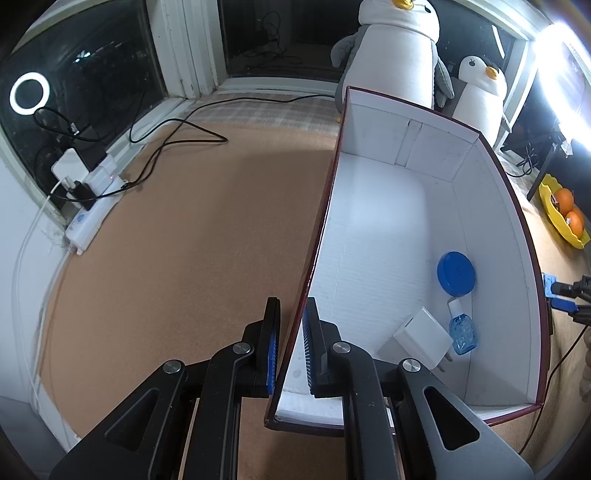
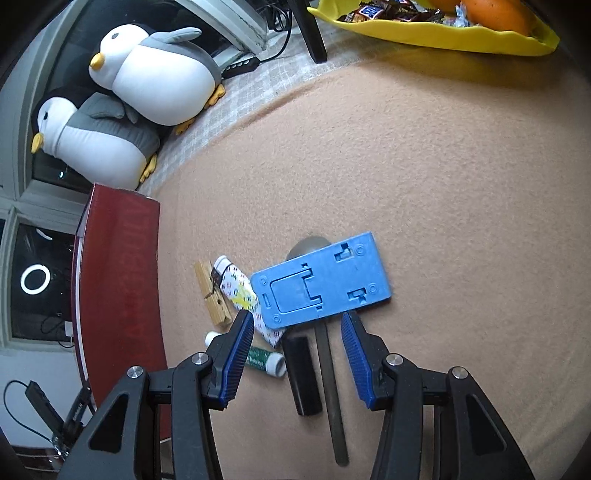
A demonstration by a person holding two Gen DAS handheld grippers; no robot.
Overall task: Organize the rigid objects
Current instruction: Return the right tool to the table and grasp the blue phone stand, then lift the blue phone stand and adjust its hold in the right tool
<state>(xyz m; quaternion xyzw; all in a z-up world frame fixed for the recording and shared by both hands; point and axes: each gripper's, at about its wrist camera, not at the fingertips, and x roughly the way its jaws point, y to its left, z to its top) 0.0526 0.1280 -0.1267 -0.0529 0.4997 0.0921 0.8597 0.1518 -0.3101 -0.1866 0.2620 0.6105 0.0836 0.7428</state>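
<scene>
My left gripper (image 1: 292,301) is shut on the left wall of a red box with a white inside (image 1: 332,177). In the box lie a blue lid (image 1: 456,273), a white plug adapter (image 1: 424,338) and a small blue bottle (image 1: 462,334). My right gripper (image 2: 297,315) hangs open over a pile on the tan mat, beside the box's red outer wall (image 2: 118,277). The pile holds a blue plastic stand (image 2: 321,282), a black bar (image 2: 301,373), a metal spoon (image 2: 332,387), a wooden clothespin (image 2: 212,291), a patterned tube (image 2: 240,291) and a green-and-white tube (image 2: 264,360). The bar and the spoon's handle lie between the fingers, untouched.
Two plush penguins (image 2: 147,74) lean at the window behind the box. A yellow tray (image 2: 443,33) with oranges and sweets sits at the mat's far edge. A white power strip (image 1: 96,206) with black cables (image 1: 177,129) lies by the left window sill.
</scene>
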